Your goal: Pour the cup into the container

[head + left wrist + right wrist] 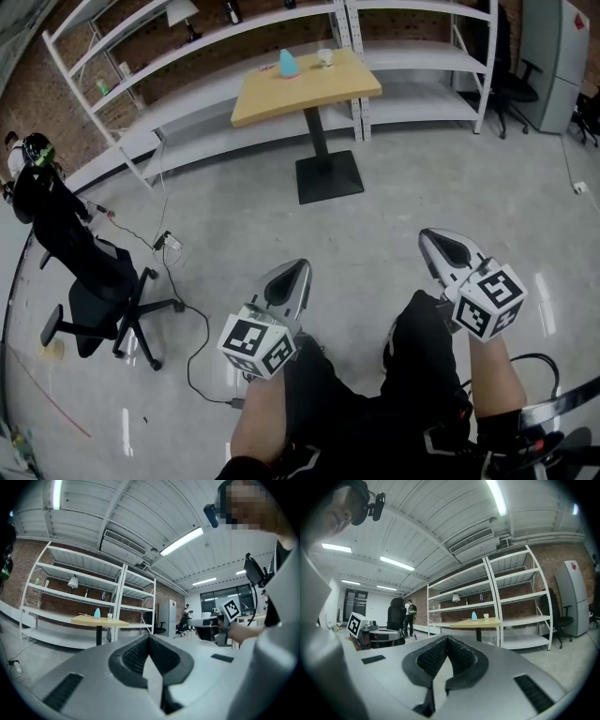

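Standing by as the person holds both grippers out level over bare floor, arms ahead of dark-trousered knees.

Far left of the left fingers: a black office chair (94,281), with a cable (192,361) trailing across the floor toward the person.

Left gripper (301,267): jaws together, pads meeting along a thin seam, nothing between them. Its marker cube (257,345) sits behind the fingers, over the forearm.

Well beyond both sets of fingertips, roughly on a line between them but nearer the left gripper's line: a small wooden table (319,89) on a black pedestal. On its far edge stand the teal container (288,64) and, to its right, the white cup (325,57), near each other but apart. Both upright. Neither gripper is anywhere near them. What the cup holds cannot be told from here.

Behind the table: white shelves (187,52) against a brick wall, a few small items on them, too small to name.

Right gripper (426,235): jaws shut tight, nothing clamped. It reaches a little further forward than the left one, with floor showing between the two.

Far right of the right fingers: a grey cabinet (553,56) and a second dark chair (514,89) beside the shelf end.

Right gripper view: another person (408,616) stands far back, off to the left of those fingers.
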`<state>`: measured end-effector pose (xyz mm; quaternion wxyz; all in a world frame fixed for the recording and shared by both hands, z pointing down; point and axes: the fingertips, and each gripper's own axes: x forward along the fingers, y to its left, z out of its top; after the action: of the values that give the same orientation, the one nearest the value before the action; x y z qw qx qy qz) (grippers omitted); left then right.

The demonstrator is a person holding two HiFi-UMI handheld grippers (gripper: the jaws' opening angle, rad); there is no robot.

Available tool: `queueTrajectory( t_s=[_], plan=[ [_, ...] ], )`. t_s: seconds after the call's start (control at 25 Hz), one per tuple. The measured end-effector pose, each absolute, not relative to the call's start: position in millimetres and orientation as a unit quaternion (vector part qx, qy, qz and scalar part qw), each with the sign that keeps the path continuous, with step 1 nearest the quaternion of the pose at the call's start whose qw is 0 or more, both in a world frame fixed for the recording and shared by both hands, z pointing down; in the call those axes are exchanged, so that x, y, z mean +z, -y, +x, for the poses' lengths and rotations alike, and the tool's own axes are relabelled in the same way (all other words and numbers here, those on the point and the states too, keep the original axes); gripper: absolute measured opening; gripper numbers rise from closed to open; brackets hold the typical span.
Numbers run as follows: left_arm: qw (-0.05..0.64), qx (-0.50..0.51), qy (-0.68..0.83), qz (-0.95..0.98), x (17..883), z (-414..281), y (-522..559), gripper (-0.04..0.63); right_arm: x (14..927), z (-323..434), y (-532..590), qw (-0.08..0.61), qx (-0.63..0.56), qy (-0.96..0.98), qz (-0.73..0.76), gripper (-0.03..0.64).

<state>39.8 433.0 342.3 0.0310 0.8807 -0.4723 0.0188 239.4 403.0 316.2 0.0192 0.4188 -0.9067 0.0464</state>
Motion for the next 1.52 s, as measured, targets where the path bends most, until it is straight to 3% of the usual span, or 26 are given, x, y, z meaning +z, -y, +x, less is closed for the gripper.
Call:
queueTrajectory(
  t_s=[0.64, 1.24, 1.52],
  plan=[
    [0.045, 0.041, 0.437, 0.897, 367, 46, -351, 0.0, 337, 218, -326, 0.015, 0.061, 0.909, 0.412, 0.0],
    [0.016, 0.058, 0.441, 0.895, 331, 41, -258, 0.0, 314, 242, -229, -0.042, 0.057, 0.905, 0.42, 0.0],
    [0.013, 0.061, 0.433, 0.899, 339, 17, -193, 0.0, 317, 192, -163, -0.024, 0.05, 0.913, 0.405, 0.0]
  ],
)
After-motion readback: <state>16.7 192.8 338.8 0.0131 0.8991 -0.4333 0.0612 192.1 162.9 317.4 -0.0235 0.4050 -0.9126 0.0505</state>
